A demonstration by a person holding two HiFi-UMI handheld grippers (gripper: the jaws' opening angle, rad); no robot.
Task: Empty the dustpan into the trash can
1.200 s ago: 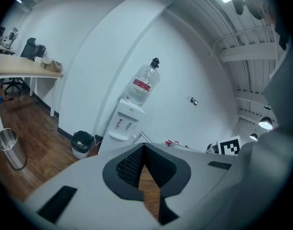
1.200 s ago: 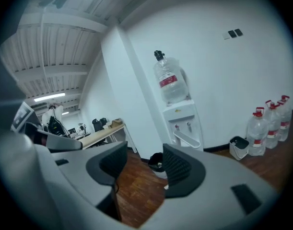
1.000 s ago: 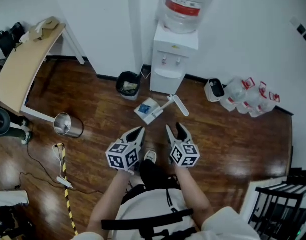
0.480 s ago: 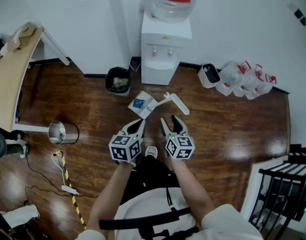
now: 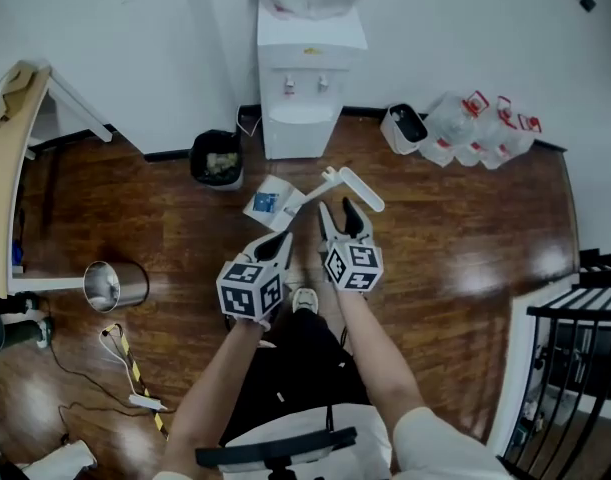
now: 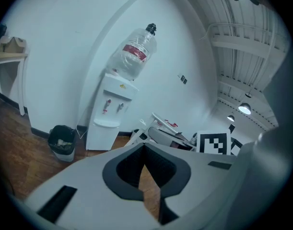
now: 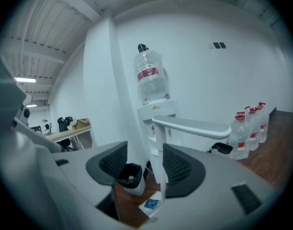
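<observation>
Your right tongs [image 7: 144,163] stand half apart, with the dustpan's [image 5: 281,196] upright handle [image 7: 192,126] in line with the gap. You cannot tell whether a pad touches it. Your left tongs [image 6: 144,146] are closed on nothing. The dustpan lies on the floor [image 5: 435,238], near the black trash can [image 5: 214,158] to its far left. Its blue label [image 7: 150,205] and the water bottle's [image 7: 151,92] red label [image 7: 147,73] are too small to read.

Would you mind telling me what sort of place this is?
Likely an office or workroom corner: a water dispenser, spare water jugs along the wall, and a trash can on the wood floor.
</observation>
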